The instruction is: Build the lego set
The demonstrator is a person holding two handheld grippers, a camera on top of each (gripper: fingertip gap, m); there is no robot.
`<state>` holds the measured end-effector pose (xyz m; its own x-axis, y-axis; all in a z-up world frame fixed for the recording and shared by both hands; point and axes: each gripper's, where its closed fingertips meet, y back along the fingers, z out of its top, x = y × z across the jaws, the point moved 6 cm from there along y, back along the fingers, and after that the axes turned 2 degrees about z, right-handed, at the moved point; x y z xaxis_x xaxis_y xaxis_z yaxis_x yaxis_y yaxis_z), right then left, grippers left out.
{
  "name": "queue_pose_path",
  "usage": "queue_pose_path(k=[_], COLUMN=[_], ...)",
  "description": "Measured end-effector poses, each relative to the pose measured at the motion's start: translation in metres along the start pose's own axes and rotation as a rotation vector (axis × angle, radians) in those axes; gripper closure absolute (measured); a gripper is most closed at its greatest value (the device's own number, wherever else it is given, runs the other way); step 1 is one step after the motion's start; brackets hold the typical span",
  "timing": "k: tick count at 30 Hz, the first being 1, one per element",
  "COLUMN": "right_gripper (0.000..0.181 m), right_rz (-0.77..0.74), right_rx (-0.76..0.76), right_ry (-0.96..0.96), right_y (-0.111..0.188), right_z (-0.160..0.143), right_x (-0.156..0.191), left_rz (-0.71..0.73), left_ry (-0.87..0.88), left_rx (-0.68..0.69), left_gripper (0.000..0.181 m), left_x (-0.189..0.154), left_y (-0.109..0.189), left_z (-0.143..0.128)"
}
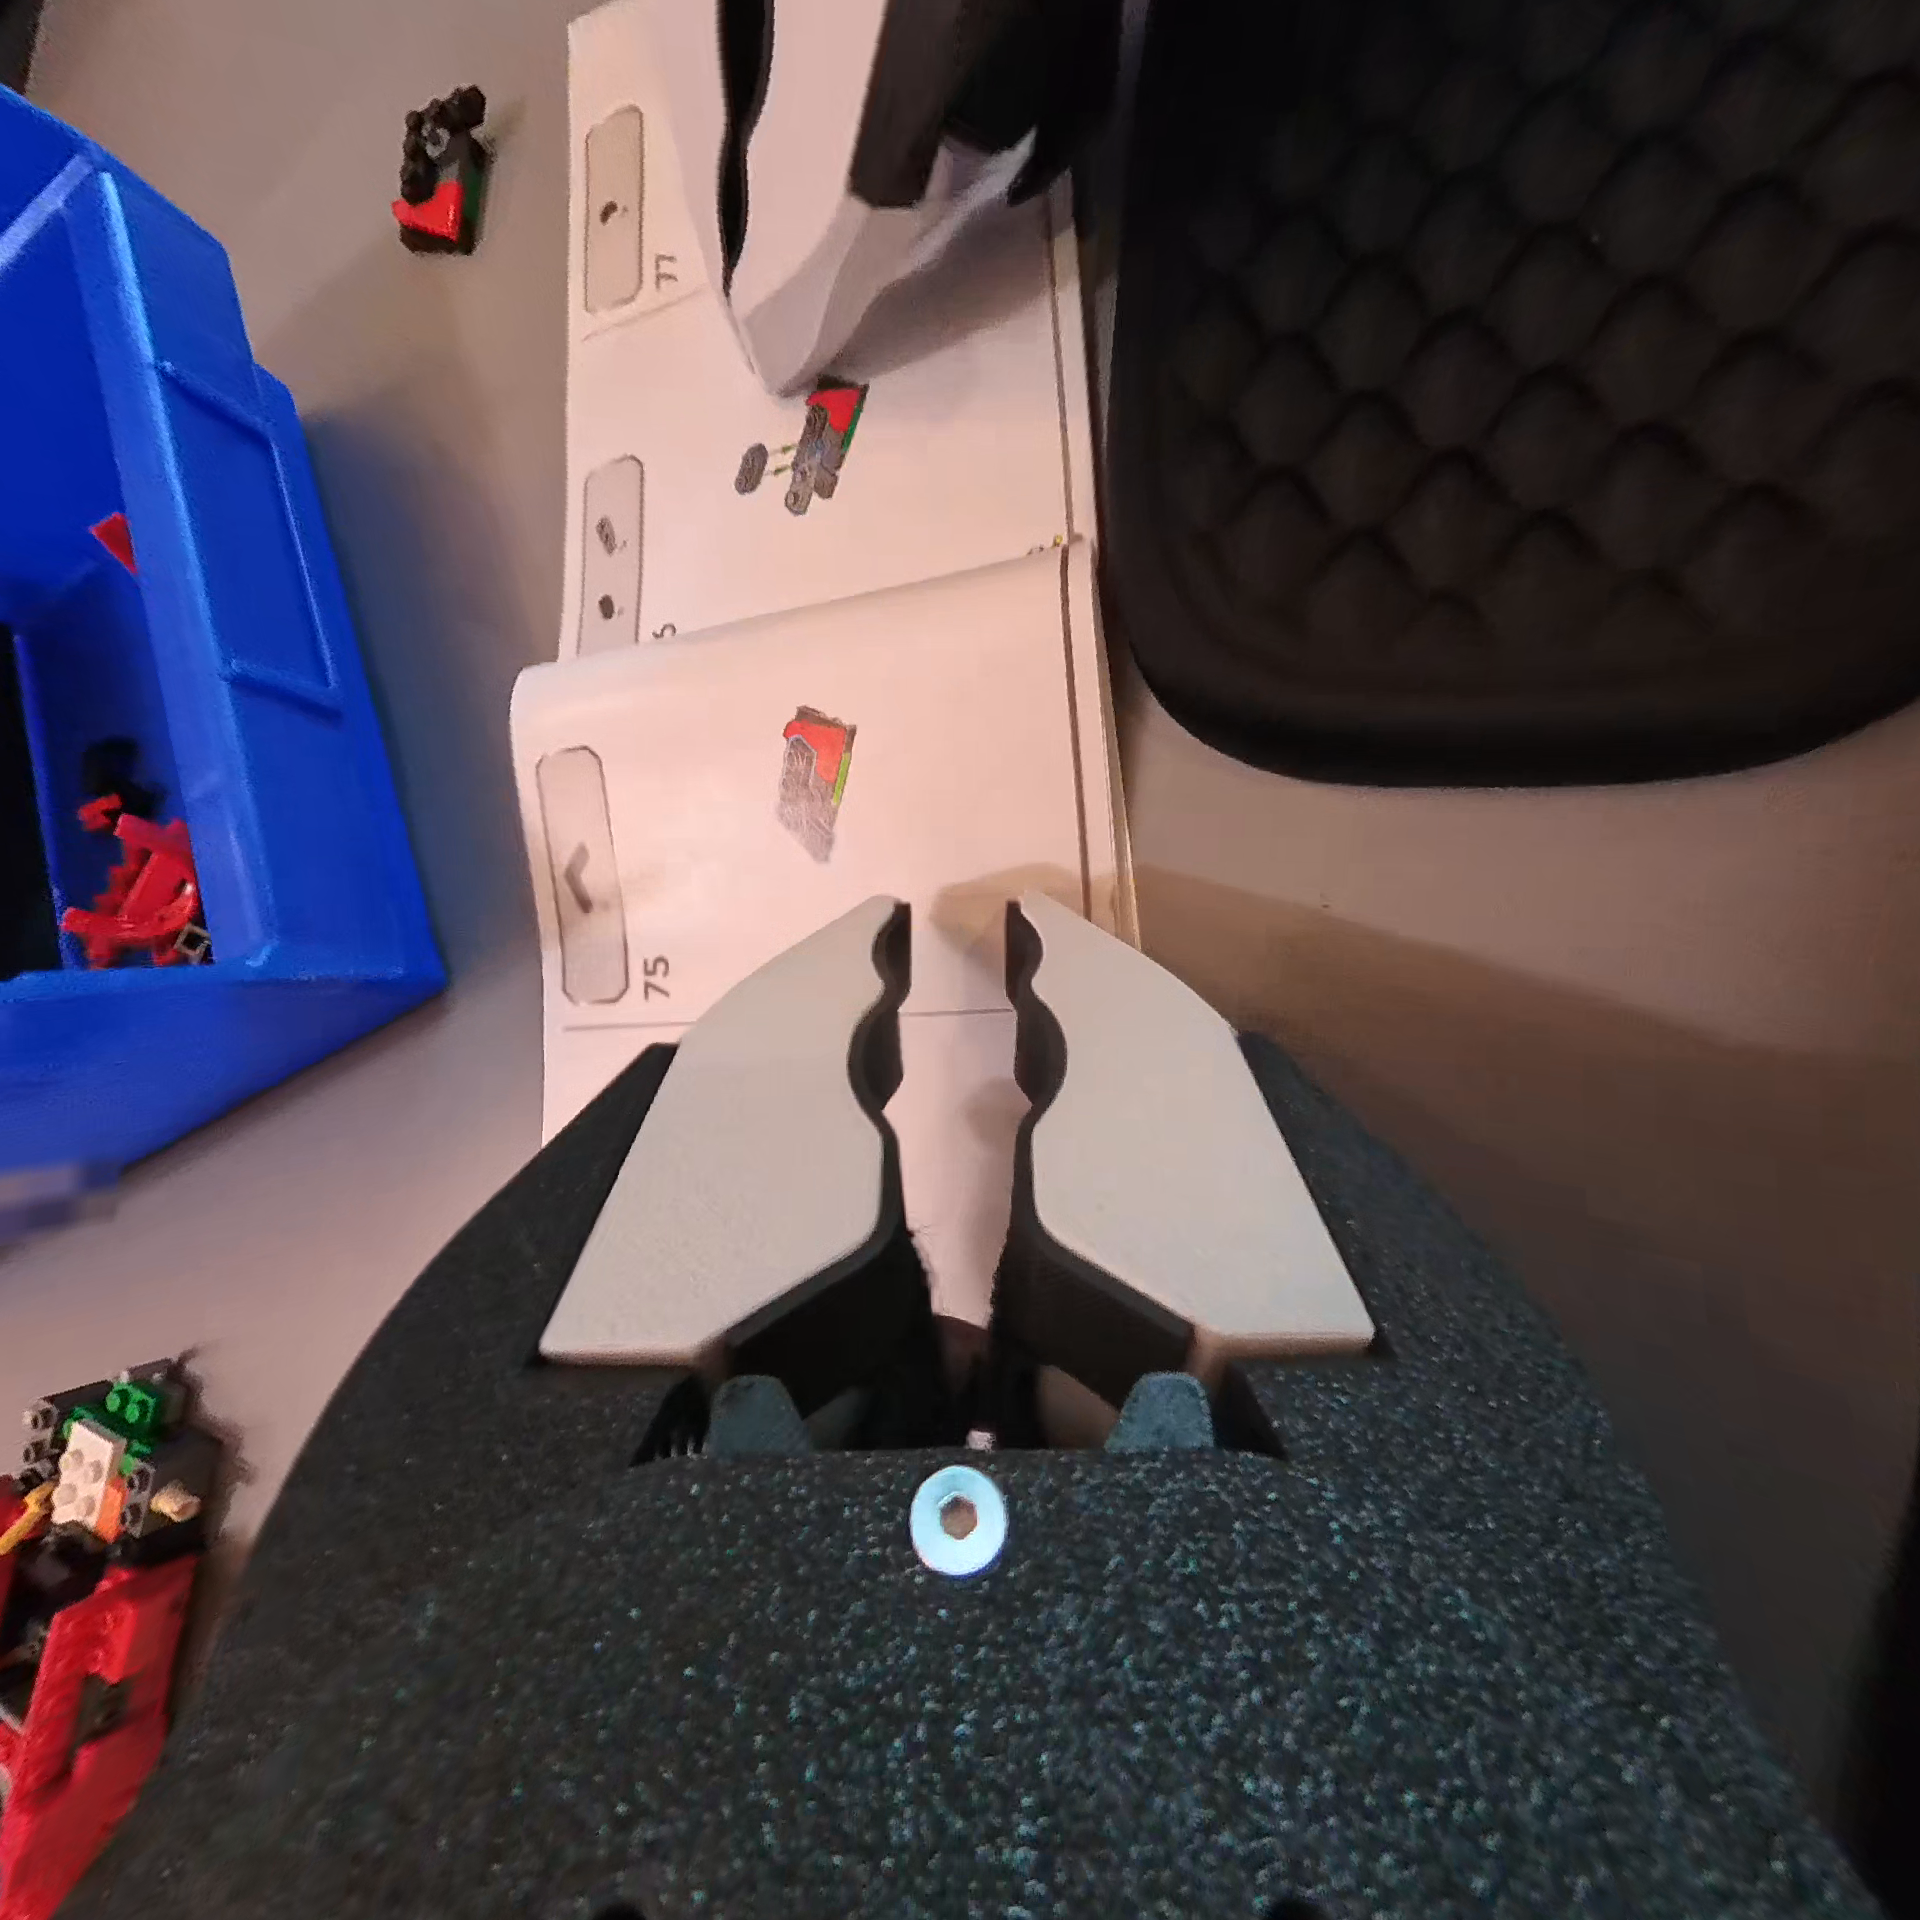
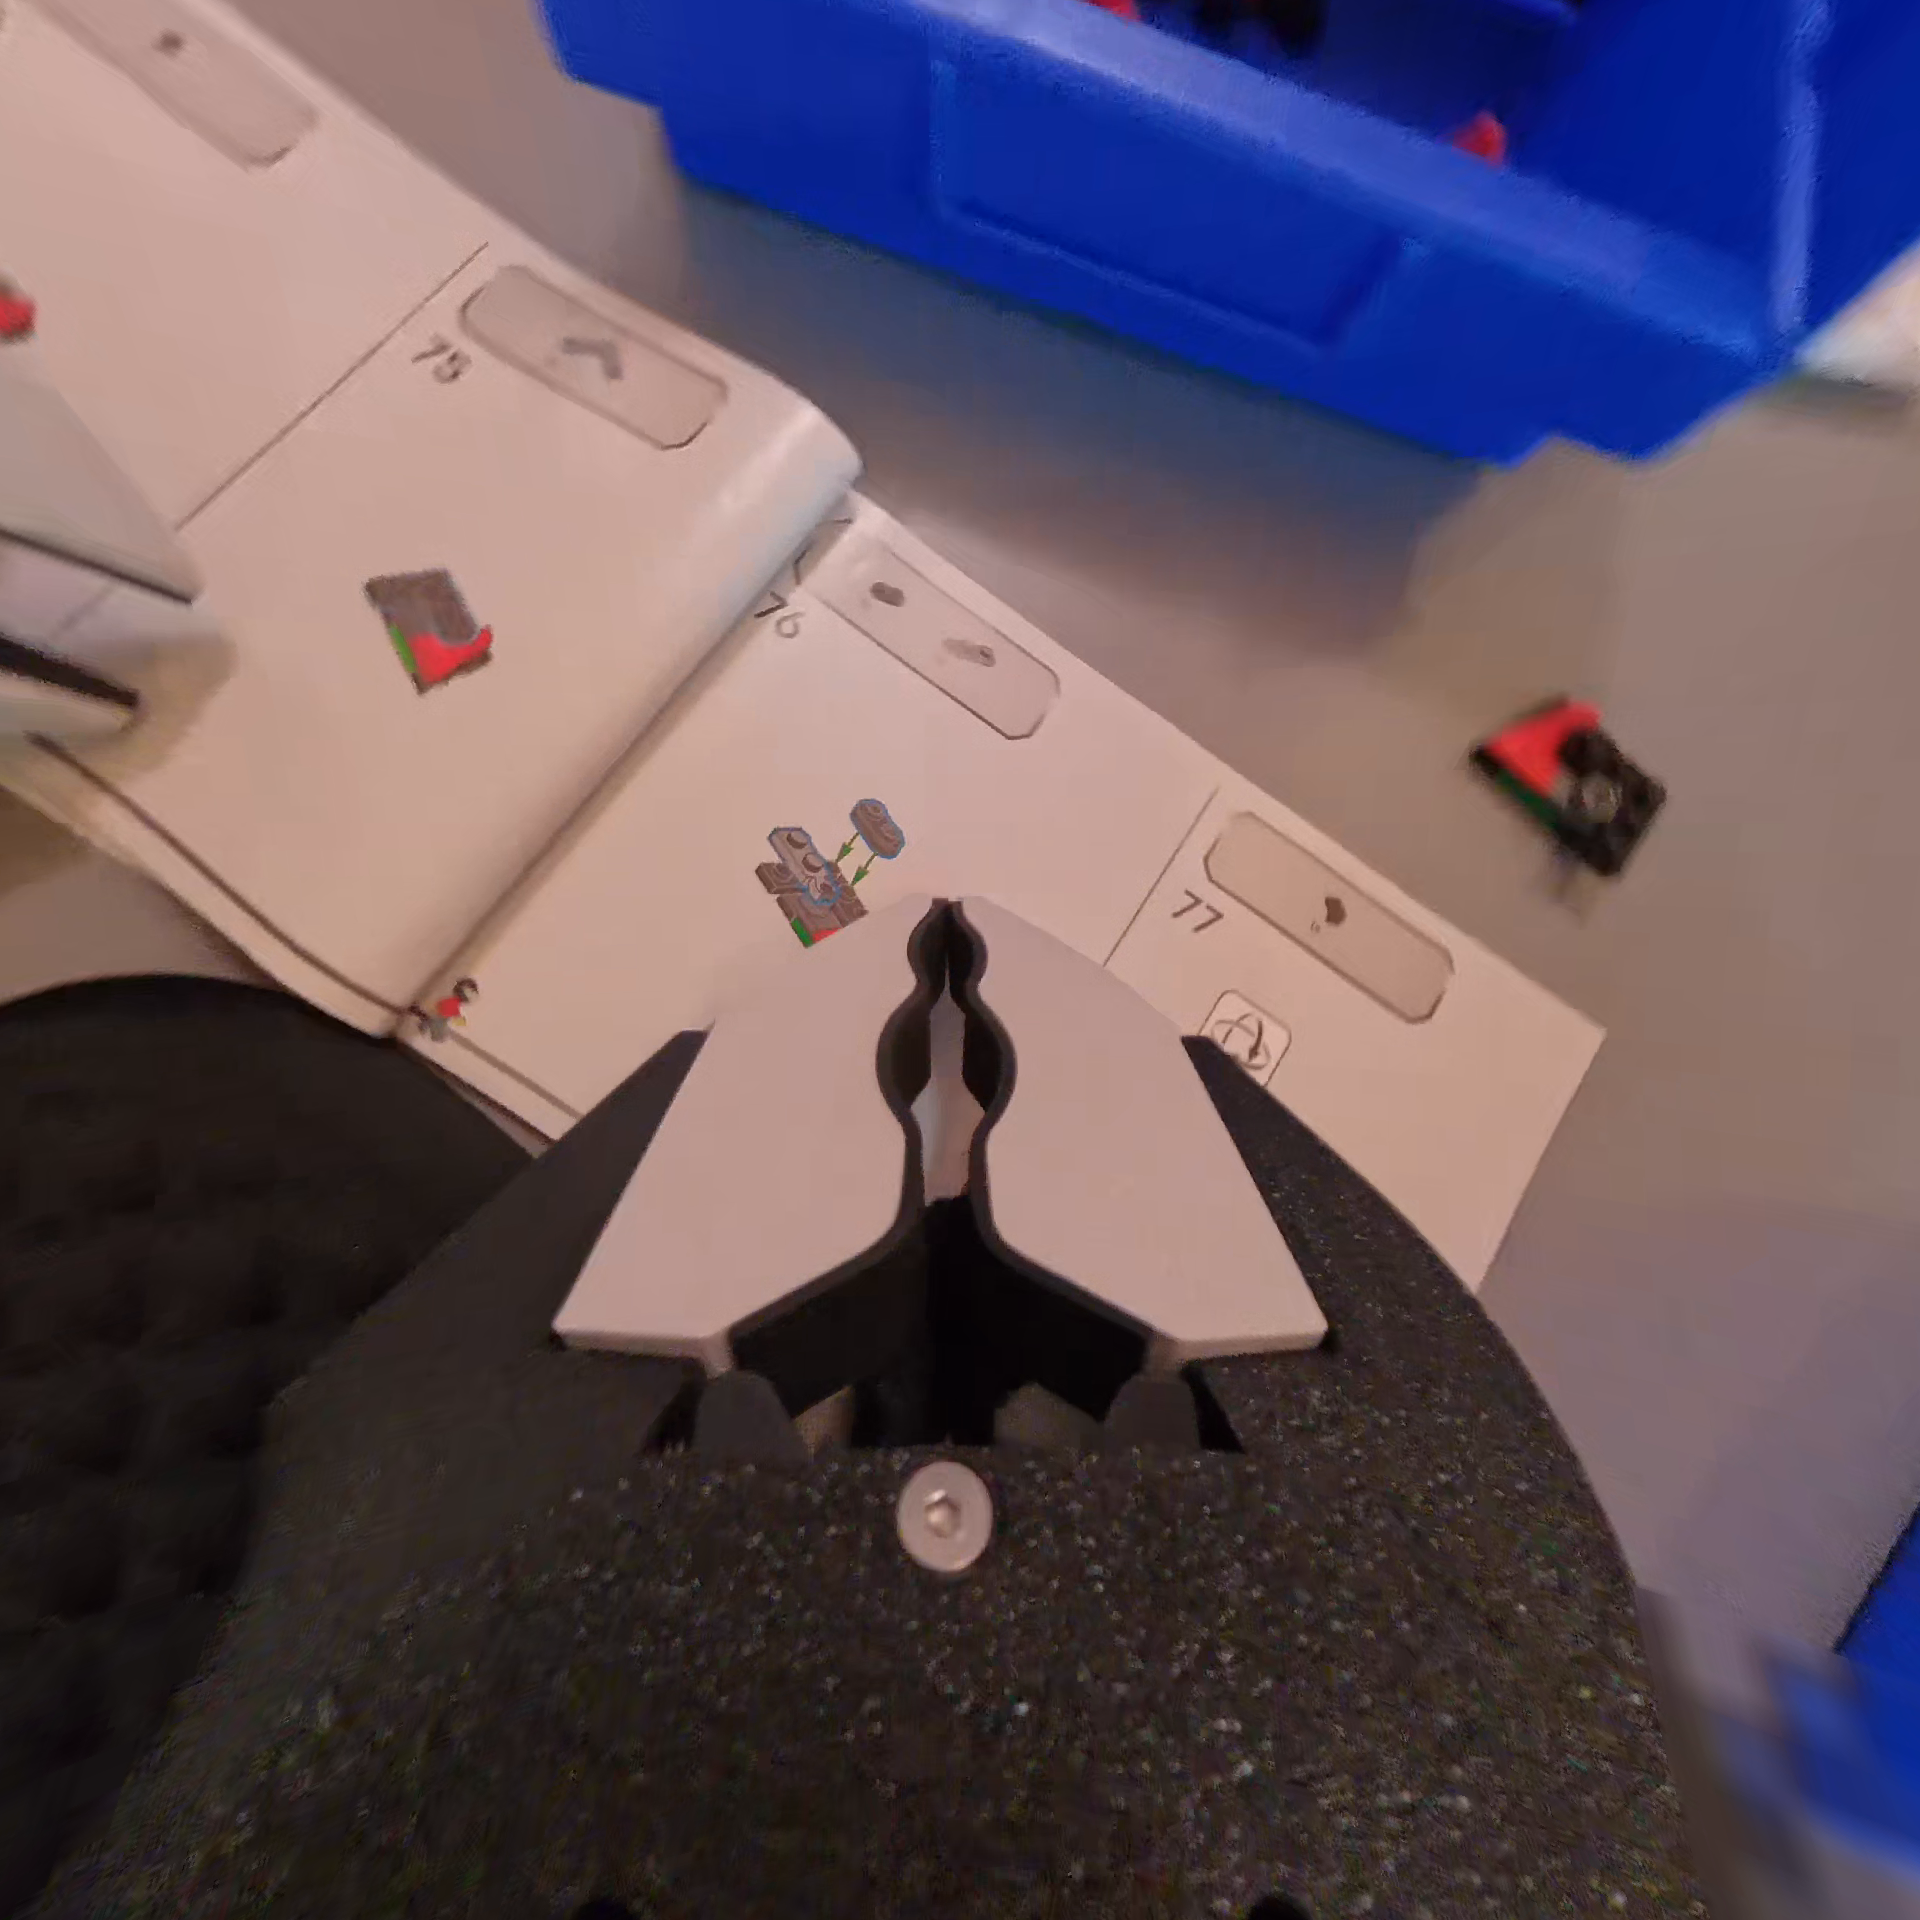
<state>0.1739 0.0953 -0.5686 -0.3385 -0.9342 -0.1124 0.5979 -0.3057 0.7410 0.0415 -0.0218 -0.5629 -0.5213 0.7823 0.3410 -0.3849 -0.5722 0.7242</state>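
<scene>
An open instruction booklet (image 1: 831, 644) lies on the grey table; it also shows in the right wrist view (image 2: 623, 727). My left gripper (image 1: 958, 914) is open and empty, low over the booklet's near page. My right gripper (image 2: 951, 912) is shut and empty, its tips over the booklet's middle page; in the left wrist view it (image 1: 831, 343) reaches in from the top. A small red, green and black lego piece (image 1: 442, 171) lies on the table beyond the booklet, also in the right wrist view (image 2: 1569, 784). A larger red lego build (image 1: 83, 1558) sits at the lower left.
A blue bin (image 1: 208, 623) holding red and black lego parts (image 1: 130, 873) stands left of the booklet; it fills the top of the right wrist view (image 2: 1195, 229). A black quilted pad (image 1: 1507, 395) lies to the right of the booklet, also in the right wrist view (image 2: 156, 1299). Across from one pair of fingers to the other is roughly 12 centimetres. The right gripper is farther from the larger red lego build (image 1: 83, 1558), some 30 centimetres, than the left, some 25 centimetres.
</scene>
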Motion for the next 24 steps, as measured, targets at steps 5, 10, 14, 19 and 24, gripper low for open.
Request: queue_pose_path(k=[5, 10, 14, 19, 24], right_gripper=[0.18, 0.181, 0.181, 0.146, 0.106], right_rz=[-0.17, -0.055, 0.204, 0.011, -0.104], right_rx=[0.052, -0.057, -0.181, -0.041, 0.091], right_ry=[-0.085, 0.0, 0.14, 0.332, -0.123], right_y=[0.007, 0.008, 0.014, 0.014, 0.003], right_z=[-0.007, 0.009, 0.041, 0.072, 0.039], right_x=[-0.002, 0.008, 0.028, -0.014, -0.104], left_rz=[0.004, 0.002, 0.009, 0.044, 0.134], left_ry=[-0.063, -0.01, 0.001, -0.016, 0.036], left_rx=[0.013, 0.048, 0.07, 0.058, -0.066], left_gripper=[0.156, 0.163, 0.17, 0.166, 0.166], left_x=[0.0, 0.016, 0.024, 0.026, 0.036], left_y=[-0.003, -0.003, 0.002, 0.007, 0.011], left_z=[0.008, -0.003, -0.015, -0.02, -0.02])
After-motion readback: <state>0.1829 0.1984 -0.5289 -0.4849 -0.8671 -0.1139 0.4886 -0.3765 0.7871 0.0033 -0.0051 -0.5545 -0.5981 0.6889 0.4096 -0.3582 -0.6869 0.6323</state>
